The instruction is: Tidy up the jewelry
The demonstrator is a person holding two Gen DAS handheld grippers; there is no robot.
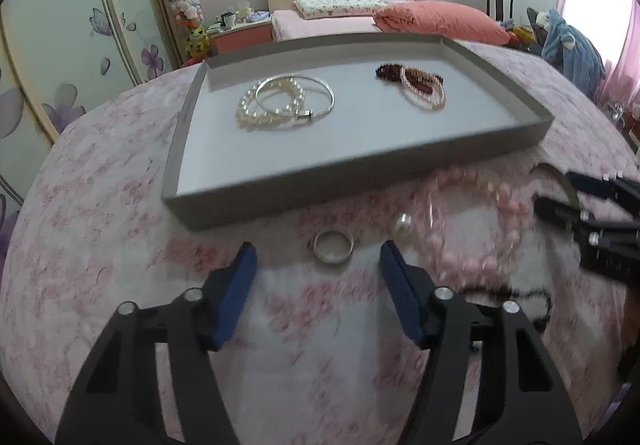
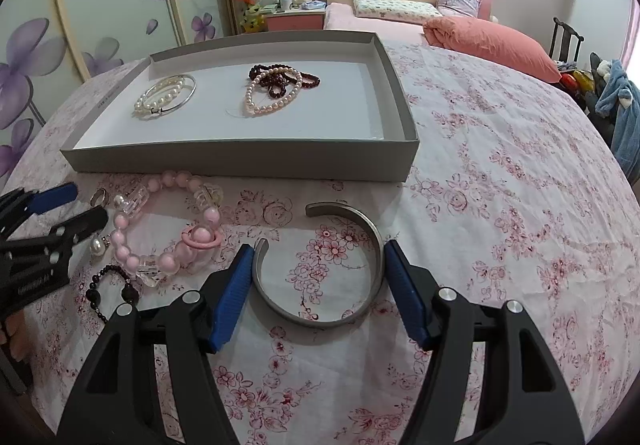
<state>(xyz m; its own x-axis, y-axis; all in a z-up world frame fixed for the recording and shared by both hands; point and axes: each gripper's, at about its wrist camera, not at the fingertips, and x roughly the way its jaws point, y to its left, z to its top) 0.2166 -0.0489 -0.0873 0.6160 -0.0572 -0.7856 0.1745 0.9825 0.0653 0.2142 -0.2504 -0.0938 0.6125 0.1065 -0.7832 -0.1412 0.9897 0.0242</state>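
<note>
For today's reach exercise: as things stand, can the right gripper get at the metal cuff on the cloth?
Probably yes. The right gripper is open, its jaws either side of the cuff, which lies flat on the cloth with nothing on it. The pink bracelet lies apart, to its left.

Floral bedsheet w/ tray, jewelry

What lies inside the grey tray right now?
Inside the grey tray: a white pearl bracelet under a silver bangle, plus a pink pearl strand tangled with dark red beads. Beneath them stays hidden.
</note>
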